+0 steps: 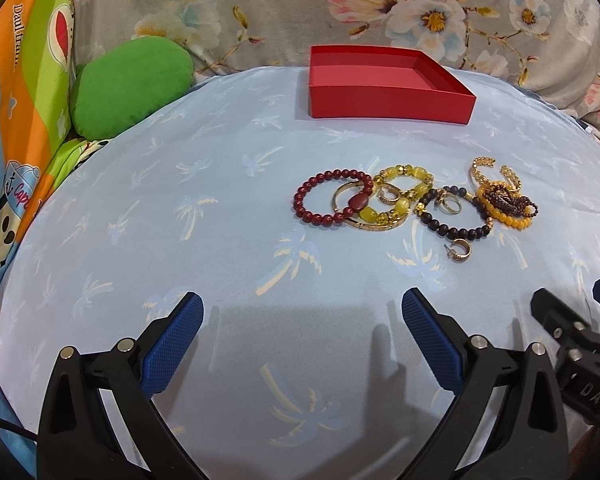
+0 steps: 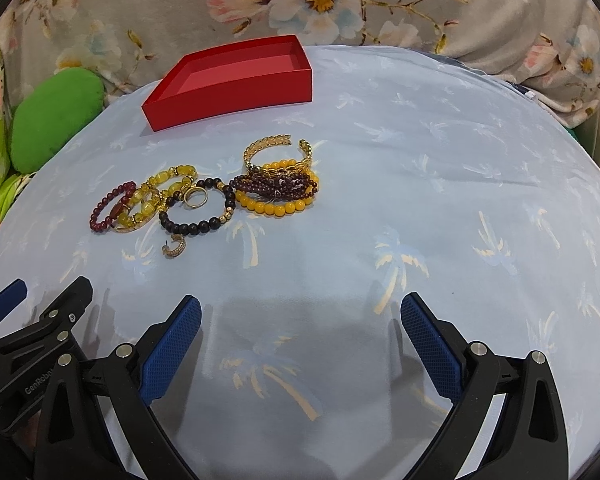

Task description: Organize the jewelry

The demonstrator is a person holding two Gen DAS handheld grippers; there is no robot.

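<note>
A pile of jewelry lies on the light blue palm-print cloth [image 1: 228, 184]: a dark red bead bracelet [image 1: 330, 196], a yellow bead bracelet [image 1: 404, 196], a black bead bracelet [image 1: 456, 232], a gold hoop earring [image 1: 460, 251] and an orange bracelet with a gold bangle [image 1: 504, 200]. An empty red box [image 1: 384, 102] stands behind them. My left gripper [image 1: 302, 312] is open and empty, well short of the pile. In the right wrist view the pile [image 2: 204, 200] and box [image 2: 236, 88] lie ahead left. My right gripper [image 2: 300, 312] is open and empty.
A green cushion [image 1: 130, 86] and a colourful cartoon blanket [image 1: 20, 120] lie at the left. A floral fabric [image 1: 340, 8] rises behind the box. The right gripper's body [image 1: 572, 336] shows beside my left one.
</note>
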